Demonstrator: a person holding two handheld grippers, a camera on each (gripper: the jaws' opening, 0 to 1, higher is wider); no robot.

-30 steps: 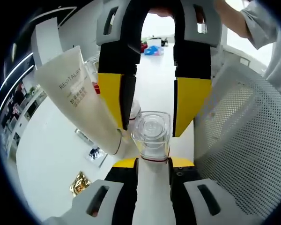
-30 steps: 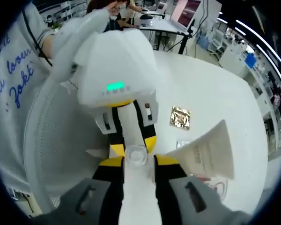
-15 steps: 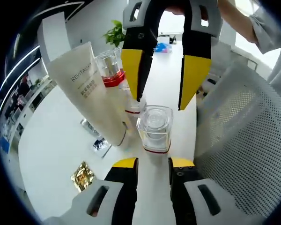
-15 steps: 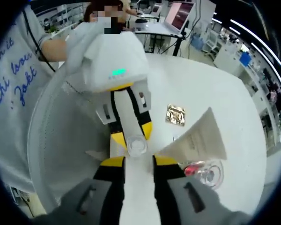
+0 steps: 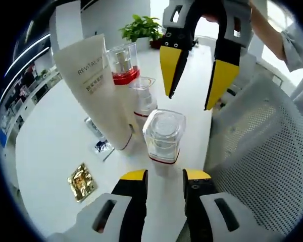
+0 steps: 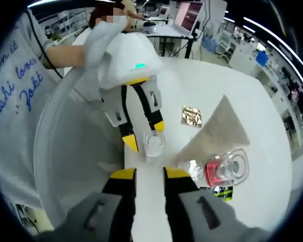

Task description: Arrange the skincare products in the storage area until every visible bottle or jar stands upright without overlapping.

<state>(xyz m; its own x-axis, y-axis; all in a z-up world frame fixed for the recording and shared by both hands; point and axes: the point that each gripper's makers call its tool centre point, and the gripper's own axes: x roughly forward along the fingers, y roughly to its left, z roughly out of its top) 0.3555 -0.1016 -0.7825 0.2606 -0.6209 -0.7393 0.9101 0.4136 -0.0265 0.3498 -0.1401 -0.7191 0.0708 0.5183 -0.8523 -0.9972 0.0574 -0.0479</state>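
Now your left gripper (image 5: 164, 177) & right gripper (image 6: 143, 174) both have jaws apart, holding nothing; clear jar (image 5: 163, 135) upright on bench (image 5: 50, 151), beside tube (image 5: 98, 85).

An open office or lab: desks with monitors (image 6: 192, 12), shelving (image 5: 25, 91), ceiling strip lights.

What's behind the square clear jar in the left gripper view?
Behind the square clear jar stand a small clear pump bottle and, farther back, a red-collared bottle. The jar covers the pump bottle's base. The cream tube stands beside them.
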